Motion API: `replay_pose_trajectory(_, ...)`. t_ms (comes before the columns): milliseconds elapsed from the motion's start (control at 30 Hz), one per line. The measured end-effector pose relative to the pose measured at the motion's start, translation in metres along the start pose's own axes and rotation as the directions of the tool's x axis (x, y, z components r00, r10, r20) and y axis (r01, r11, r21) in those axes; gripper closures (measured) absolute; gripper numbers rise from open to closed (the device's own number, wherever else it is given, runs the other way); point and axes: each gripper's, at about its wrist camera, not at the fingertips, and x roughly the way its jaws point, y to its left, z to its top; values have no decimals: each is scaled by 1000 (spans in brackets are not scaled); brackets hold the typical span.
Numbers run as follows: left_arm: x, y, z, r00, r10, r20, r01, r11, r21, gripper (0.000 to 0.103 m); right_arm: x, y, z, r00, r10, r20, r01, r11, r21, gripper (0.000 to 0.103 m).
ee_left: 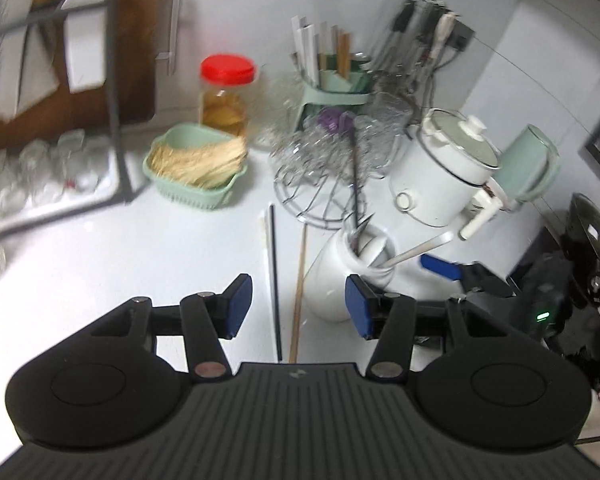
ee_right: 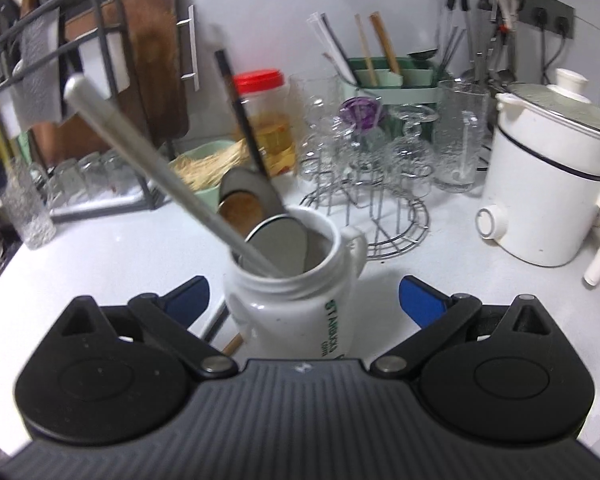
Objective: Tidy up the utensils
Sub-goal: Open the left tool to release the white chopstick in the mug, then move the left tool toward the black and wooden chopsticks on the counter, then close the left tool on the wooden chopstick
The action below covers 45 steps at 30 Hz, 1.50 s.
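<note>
With both tools spread apart and nothing held, the white mug (ee_right: pixel 296 304) between the right tool (ee_right: pixel 304 300) fingers could be tipped, spilling its spoons (ee_right: pixel 278 240), if nudged off-centre, while chopsticks (ee_left: pixel 275 280) lie beside it under the left tool (ee_left: pixel 298 304).

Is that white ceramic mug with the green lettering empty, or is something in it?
Not empty. The white ceramic mug stands upright holding utensils: a long grey handle and spoon bowls stick out of its mouth.

A home kitchen: a white worktop (ee_right: pixel 440 280) crowded with an electric cooking pot (ee_right: pixel 548 184), glass rack (ee_right: pixel 380 216), chopstick holder (ee_right: pixel 392 80) and cutting boards (ee_right: pixel 152 80).
</note>
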Motion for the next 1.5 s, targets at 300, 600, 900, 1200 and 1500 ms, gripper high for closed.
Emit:
replay_pose_trajectory(300, 39, 23, -47, 999, 16, -45, -19, 998, -55, 56, 5, -2, 0, 1000, 19, -22, -19, 1000, 3, 15)
replay_pose_trajectory(600, 83, 18, -84, 996, -44, -81, 38, 997, -70, 74, 17, 6, -4, 999, 41, -3, -41, 996, -77, 15)
replay_pose_trajectory(900, 125, 2, -102, 990, -24, -139, 22, 1000, -19, 83, 29, 5, -3, 996, 87, 16, -85, 988, -131, 15)
replay_pose_trajectory(1200, 140, -6, -105, 987, 12, -161, -5, 999, 43, 86, 28, 2, -4, 994, 112, 15, -108, 984, -144, 15)
replay_pose_trajectory(1500, 150, -14, -104, 983, 76, -166, -56, 991, 125, 95, 23, -1, -6, 994, 105, 8, -102, 984, -144, 16)
